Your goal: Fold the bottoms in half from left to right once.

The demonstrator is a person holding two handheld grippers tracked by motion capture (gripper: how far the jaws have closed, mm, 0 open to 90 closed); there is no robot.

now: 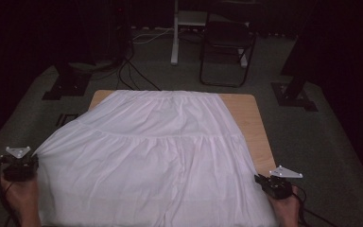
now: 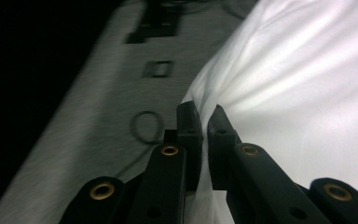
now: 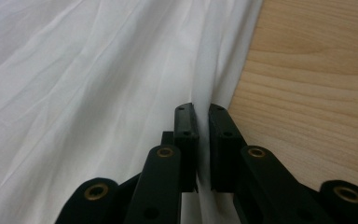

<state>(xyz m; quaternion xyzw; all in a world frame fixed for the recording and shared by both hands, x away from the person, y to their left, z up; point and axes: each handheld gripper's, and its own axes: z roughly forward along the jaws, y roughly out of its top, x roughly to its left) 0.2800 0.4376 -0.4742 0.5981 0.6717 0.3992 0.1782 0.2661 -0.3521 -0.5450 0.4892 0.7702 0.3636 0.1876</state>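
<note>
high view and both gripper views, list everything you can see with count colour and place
white garment: 1, white, spread flat over most of the table, its left side hanging past the table edge
table: 1, light wood, centre of the high view, bare strip along its right side
folding chair: 1, black, on the floor beyond the table
stand post: 1, white, on the floor left of the chair
floor cables: several, black and white, on the grey floor beyond the table
stand feet: 2, black, on the floor at either far corner of the table
left tongs: 1, black, shut on the garment's left edge, out past the table
right tongs: 1, black, shut on the garment's right edge beside the bare wood
person's hands: 2, one behind each tongs at the bottom of the high view
</note>
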